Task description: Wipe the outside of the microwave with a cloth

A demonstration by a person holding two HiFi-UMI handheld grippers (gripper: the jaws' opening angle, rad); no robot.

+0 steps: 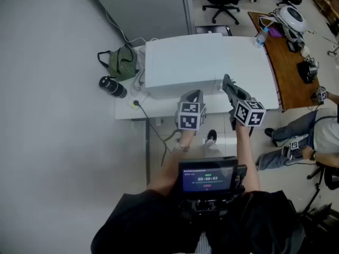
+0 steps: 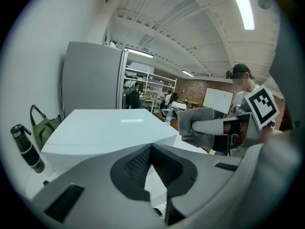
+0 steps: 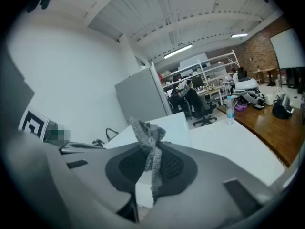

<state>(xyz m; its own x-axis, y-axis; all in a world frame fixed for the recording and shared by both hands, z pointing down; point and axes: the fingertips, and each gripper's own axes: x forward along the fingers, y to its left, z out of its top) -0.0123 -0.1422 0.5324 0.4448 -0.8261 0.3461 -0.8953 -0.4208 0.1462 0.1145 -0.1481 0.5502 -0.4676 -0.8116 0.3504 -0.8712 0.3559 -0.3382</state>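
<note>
Two grippers hang over the table's (image 1: pixel 159 107) near edge, just short of the microwave (image 1: pixel 204 62), which stands on the table's left half. The right gripper (image 1: pixel 226 80) is clamped on the cloth (image 3: pixel 148 140); a bunched fold stands up between its jaws. The left gripper (image 1: pixel 193 93) has its jaws together with nothing in them.

Assessment: the cloth is light, soft and limp. Pinched at one fold, it will likely need pressing flat against the panel to wipe well. The microwave is a rigid, smooth box and probably heavy enough not to slide.

Obstructions: a green bag (image 1: pixel 123 61) and a dark flask (image 1: pixel 112 86) crowd the left side, and a cable (image 1: pixel 154 125) trails off the near-left corner. A water bottle (image 1: pixel 260 36) stands far right, clear of the work.
</note>
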